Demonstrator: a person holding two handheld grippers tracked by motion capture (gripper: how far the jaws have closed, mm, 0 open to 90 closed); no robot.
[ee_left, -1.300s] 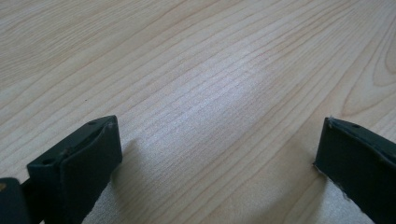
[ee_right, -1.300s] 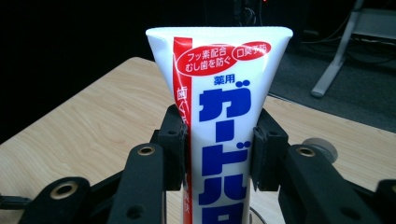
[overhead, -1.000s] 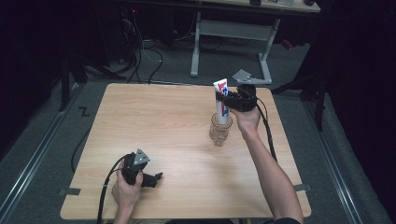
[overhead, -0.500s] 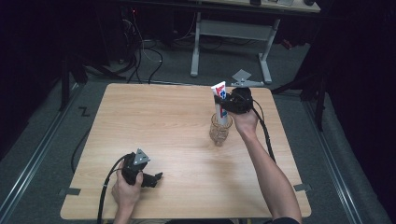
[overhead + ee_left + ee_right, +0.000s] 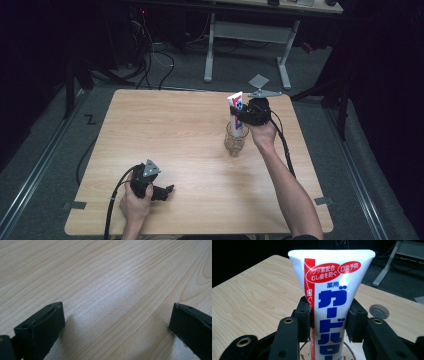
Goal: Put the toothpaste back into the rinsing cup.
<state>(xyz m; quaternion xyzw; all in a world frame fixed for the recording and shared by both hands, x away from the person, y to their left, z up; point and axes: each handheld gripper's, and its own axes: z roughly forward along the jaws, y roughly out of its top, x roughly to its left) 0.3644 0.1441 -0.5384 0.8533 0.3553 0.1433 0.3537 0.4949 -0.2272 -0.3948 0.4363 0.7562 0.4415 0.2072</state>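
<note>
A pale wooden table (image 5: 190,150) is set in a dark room, with a desk frame (image 5: 250,35) beyond its far edge. At the far right of the table a toothpaste tube (image 5: 332,302) is held upright, pinched across its middle by the right gripper (image 5: 329,317), its lower end inside a clear glass cup (image 5: 235,142). The tube is judged light, soft and somewhat slippery, best gripped at mid-body; the cup looks fragile and easily tipped. The tube's cap end is hidden. The left gripper (image 5: 115,322) rests spread and empty at the near left.
</note>
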